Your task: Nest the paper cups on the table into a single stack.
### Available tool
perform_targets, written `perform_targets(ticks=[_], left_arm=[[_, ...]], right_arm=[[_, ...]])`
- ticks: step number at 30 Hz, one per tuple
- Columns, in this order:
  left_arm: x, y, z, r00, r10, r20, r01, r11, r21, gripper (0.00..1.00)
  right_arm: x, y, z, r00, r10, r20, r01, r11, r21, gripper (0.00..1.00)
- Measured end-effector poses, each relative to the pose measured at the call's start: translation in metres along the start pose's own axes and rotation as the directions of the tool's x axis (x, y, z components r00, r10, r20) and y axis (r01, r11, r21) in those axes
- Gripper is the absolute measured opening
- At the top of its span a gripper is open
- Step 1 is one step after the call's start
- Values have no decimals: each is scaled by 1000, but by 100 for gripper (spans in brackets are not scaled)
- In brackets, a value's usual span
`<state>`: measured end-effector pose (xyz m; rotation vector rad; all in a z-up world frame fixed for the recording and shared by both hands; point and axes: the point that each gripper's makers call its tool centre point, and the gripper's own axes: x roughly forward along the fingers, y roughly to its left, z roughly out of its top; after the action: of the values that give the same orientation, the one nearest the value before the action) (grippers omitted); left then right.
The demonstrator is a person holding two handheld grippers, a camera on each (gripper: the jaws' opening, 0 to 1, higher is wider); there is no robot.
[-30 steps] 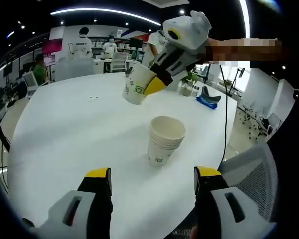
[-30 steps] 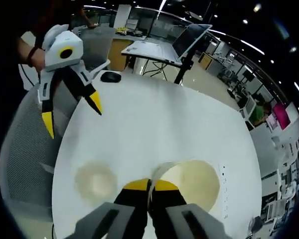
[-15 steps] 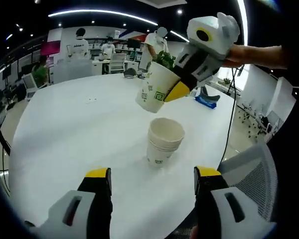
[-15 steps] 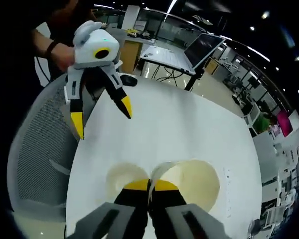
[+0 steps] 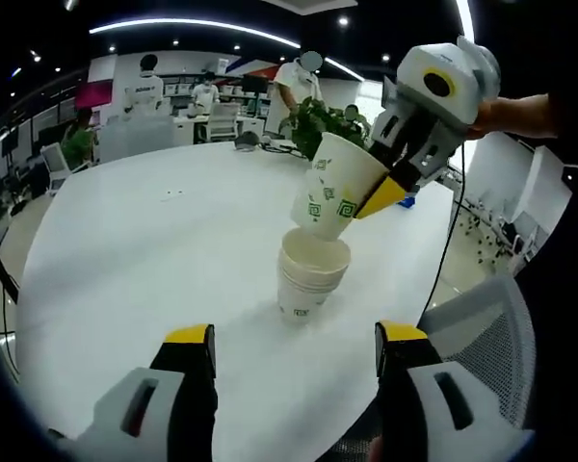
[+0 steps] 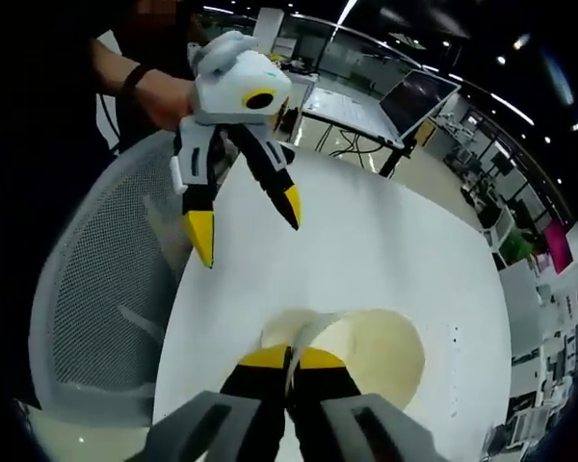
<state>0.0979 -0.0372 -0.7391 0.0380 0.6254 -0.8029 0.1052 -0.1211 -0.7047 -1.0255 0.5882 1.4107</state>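
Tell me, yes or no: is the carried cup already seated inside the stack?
No. The carried cup hangs tilted above the stack, pinched by the right hand-held gripper.

A short stack point(image 5: 306, 284) of white paper cups with green square marks stands upright on the round white table point(image 5: 135, 250), nearer its right edge. One more cup point(image 5: 335, 188), same print, hangs tilted just above the stack's open mouth; its rim point(image 6: 366, 346) is pinched.

the right gripper point(image 5: 380, 197) hangs tilted in the air, its jaws pinched tight on a paper cup's point(image 5: 332, 188) rim. the left gripper point(image 6: 246, 226) points down, jaws spread wide, a hand point(image 6: 164, 96) behind it.
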Motion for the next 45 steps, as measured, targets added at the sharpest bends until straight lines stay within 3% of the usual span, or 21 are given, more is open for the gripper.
perform_targets(ticks=[12, 30, 40, 45], left_arm=[[-4, 0, -4, 1000, 5, -4, -5, 1000, -5, 65], [-6, 7, -6, 1000, 13, -4, -13, 1000, -21, 65], [-6, 7, -7, 1000, 10, -8, -11, 1000, -16, 65], [-3, 6, -6, 1000, 3, -16, -3, 1000, 0, 65]], right_arm=[[14, 11, -3, 999, 36, -24, -36, 999, -21, 0], [24, 10, -8, 997, 56, -51, -58, 998, -33, 1], [24, 11, -10, 997, 51, -50, -52, 999, -18, 2], [19, 10, -11, 999, 23, -22, -22, 999, 34, 9]])
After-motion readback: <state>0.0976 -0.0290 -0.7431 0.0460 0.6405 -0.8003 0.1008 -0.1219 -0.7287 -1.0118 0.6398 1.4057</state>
